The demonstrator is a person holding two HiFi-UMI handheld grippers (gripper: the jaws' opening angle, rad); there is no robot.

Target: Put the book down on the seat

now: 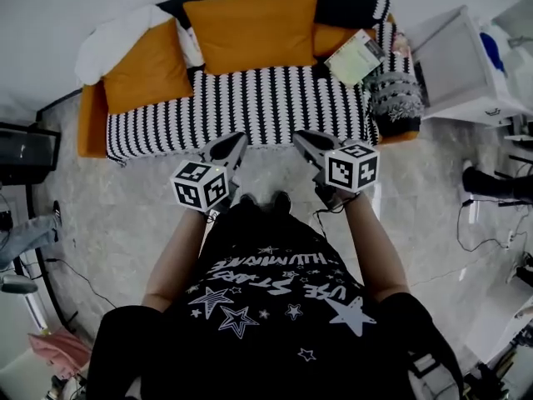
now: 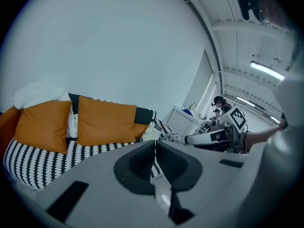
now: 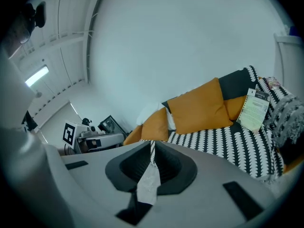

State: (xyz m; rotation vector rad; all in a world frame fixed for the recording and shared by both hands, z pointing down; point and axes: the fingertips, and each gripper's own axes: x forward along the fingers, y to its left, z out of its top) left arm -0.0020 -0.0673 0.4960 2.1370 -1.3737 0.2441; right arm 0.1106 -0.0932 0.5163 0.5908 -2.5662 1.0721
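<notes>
Left gripper [image 1: 229, 150]: jaws pressed together, nothing between them. Right gripper [image 1: 308, 144]: same, jaws closed tip to tip, empty. Both are held out side by side in front of the person's black star-print shirt [image 1: 266, 302], apart from each other, noses pointing at the sofa and tilted a bit down. Neither touches anything.

Just ahead of both tips is the front edge of the seat [image 1: 250, 107], covered in a black-and-white patterned throw. The book [image 1: 354, 57], pale green cover, is already on the seat, well ahead and to the right of the right gripper, at the sofa's far right end. It leans tilted against the back cushion, next to the armrest [image 1: 396, 98].

Straight ahead past the seat, a big orange cushion [image 1: 250, 27] stands against the backrest. A smaller orange cushion [image 1: 141, 69] sits ahead-left of the left gripper, with a white pillow [image 1: 117, 32] behind it. A white cabinet [image 1: 454, 65] stands beyond the armrest, far right. Pale tile floor [image 1: 125, 215] lies under the grippers.
</notes>
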